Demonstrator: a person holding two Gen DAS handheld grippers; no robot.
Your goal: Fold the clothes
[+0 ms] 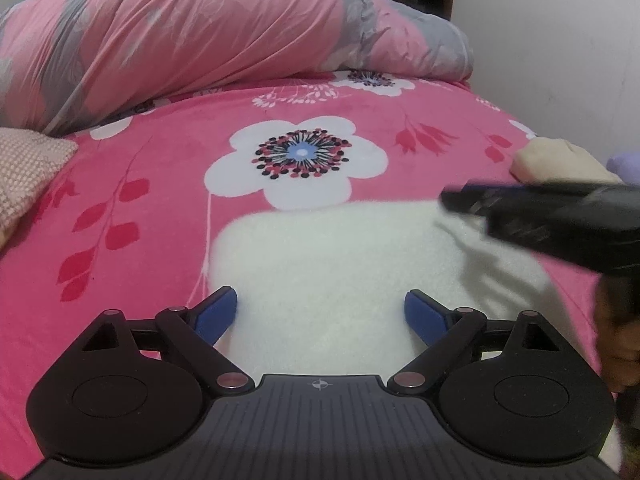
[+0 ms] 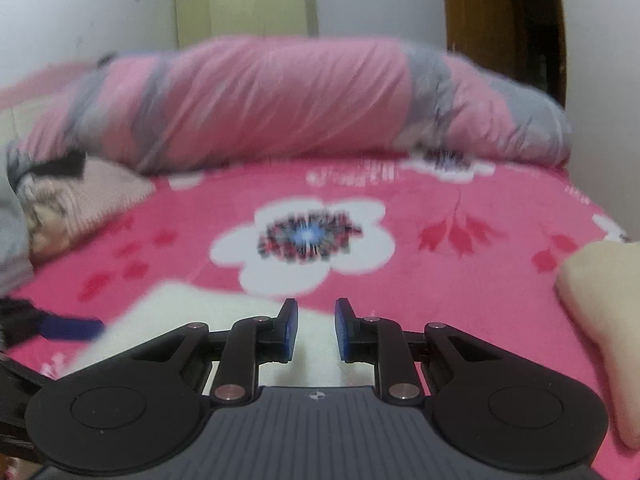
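The folded white fleece garment (image 1: 320, 264) lies on the pink flowered bedsheet (image 1: 160, 184), at twelve o'clock between the left gripper (image 1: 320, 312)'s released, wide-spread jaws. The right gripper (image 2: 316, 330), at three o'clock, has its jaws narrowly parted, grasping nothing.

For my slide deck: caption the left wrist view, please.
Left gripper open over a white garment on the pink floral bedspread.
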